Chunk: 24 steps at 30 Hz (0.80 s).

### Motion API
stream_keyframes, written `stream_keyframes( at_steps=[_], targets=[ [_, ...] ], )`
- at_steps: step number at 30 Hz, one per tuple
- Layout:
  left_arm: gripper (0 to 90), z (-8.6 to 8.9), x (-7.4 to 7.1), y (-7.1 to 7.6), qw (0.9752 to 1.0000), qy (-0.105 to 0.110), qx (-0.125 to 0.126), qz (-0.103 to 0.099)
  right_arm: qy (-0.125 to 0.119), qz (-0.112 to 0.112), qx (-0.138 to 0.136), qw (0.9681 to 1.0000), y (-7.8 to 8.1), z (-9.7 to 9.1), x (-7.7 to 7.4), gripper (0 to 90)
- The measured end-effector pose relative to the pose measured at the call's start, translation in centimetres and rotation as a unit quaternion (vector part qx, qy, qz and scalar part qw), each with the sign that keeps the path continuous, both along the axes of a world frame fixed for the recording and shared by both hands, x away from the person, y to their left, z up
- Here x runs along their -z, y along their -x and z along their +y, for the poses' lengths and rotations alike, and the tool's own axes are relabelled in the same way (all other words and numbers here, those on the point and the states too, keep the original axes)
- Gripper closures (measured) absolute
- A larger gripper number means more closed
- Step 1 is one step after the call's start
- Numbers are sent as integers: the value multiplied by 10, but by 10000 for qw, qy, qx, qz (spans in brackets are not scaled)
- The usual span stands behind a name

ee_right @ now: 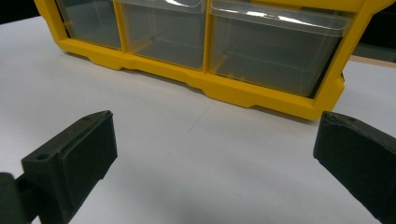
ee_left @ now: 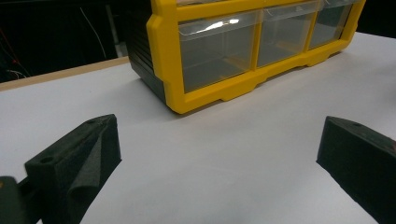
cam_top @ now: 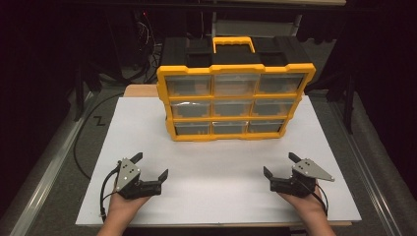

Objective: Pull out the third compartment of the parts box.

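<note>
A yellow and black organizer case (cam_top: 235,101) stands upright at the back middle of the white table (cam_top: 216,167), with a grid of clear drawers facing me and a yellow handle on top. Its drawers look shut. My left gripper (cam_top: 150,166) rests at the front left, held in a hand, jaws spread wide and empty. My right gripper (cam_top: 280,164) rests at the front right, also open and empty. In the left gripper view the case's bottom left corner (ee_left: 177,100) lies ahead of the gripper (ee_left: 219,154). In the right gripper view the bottom right corner (ee_right: 322,107) lies ahead of the gripper (ee_right: 215,154).
A bare wooden edge (cam_top: 140,90) shows behind the white board at the left. Dark floor, cables (cam_top: 83,147) and a metal rail (cam_top: 46,167) run along the left side. Broad open white surface lies between the grippers and the case.
</note>
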<state>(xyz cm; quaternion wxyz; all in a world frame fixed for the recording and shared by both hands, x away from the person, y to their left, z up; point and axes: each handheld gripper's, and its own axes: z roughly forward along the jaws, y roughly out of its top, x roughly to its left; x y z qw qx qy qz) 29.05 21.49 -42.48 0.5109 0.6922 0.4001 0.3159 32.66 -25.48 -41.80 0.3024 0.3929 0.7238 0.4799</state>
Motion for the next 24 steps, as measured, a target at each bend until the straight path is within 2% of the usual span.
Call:
stream_keyframes(
  at_steps=[7, 14, 20, 24],
  targets=[
    [4, 0, 1, -1, 10000, 63, -35, -29, -4, -111, 145, 9998, -1, -3, -1, 10],
    [4, -1, 3, -2, 10000, 44, 46, 24, 52, -48, 265, 9996, -7, -2, -1, 10],
    [4, -3, 3, -3, 10000, 35, 91, 1, 100, -33, 393, 9992, -19, -1, 2, 9],
    [4, -2, 4, -3, 10000, -9, 74, -24, 78, 13, 570, 9983, -31, 0, 3, 9]
  ],
)
